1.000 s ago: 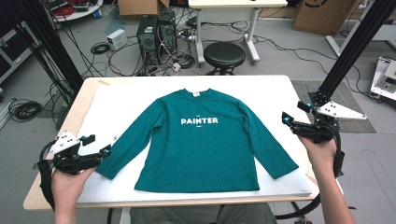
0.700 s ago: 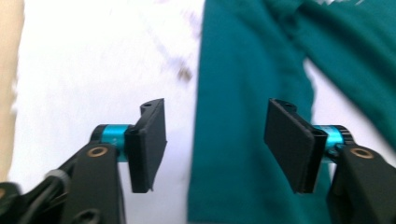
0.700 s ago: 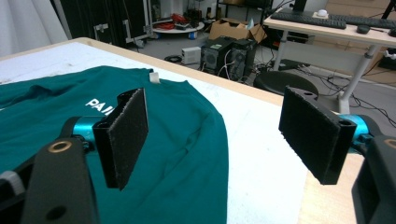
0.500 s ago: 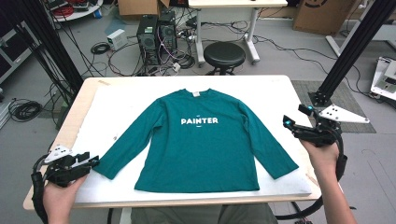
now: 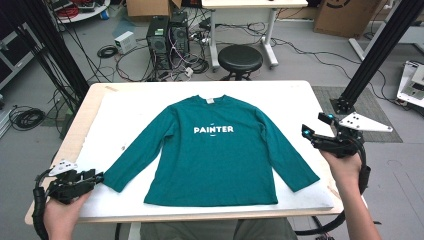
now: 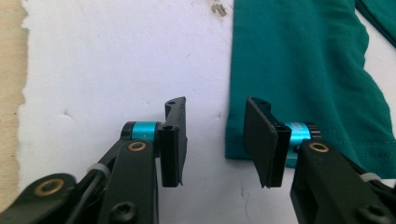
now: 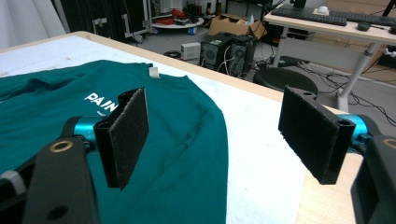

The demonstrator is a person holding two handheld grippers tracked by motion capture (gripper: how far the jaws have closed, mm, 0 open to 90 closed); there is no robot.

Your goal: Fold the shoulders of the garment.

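Note:
A teal long-sleeved shirt (image 5: 215, 145) printed PAINTER lies flat, front up, on the white table cover (image 5: 130, 107), sleeves spread out to both sides. My left gripper (image 5: 95, 176) is open at the near left, its jaws just short of the left cuff (image 6: 238, 144); the left gripper view has that gripper (image 6: 215, 140) with one jaw over bare cover and the other over the cuff's corner. My right gripper (image 5: 315, 127) is open above the table's right edge, beside the right sleeve (image 5: 285, 150). The right gripper view looks across the shirt (image 7: 140, 140) between wide jaws (image 7: 229, 135).
Beyond the table's far edge stand a black round stool (image 5: 240, 58), computer towers (image 5: 167, 32) with tangled cables, and a desk. Black frame posts (image 5: 375, 55) rise at the right and left. A small scrap (image 6: 217, 8) lies on the cover near the left sleeve.
My left gripper has drawn back toward the near left corner, off the left cuff, and the sleeve stays flat. My right gripper has barely shifted.

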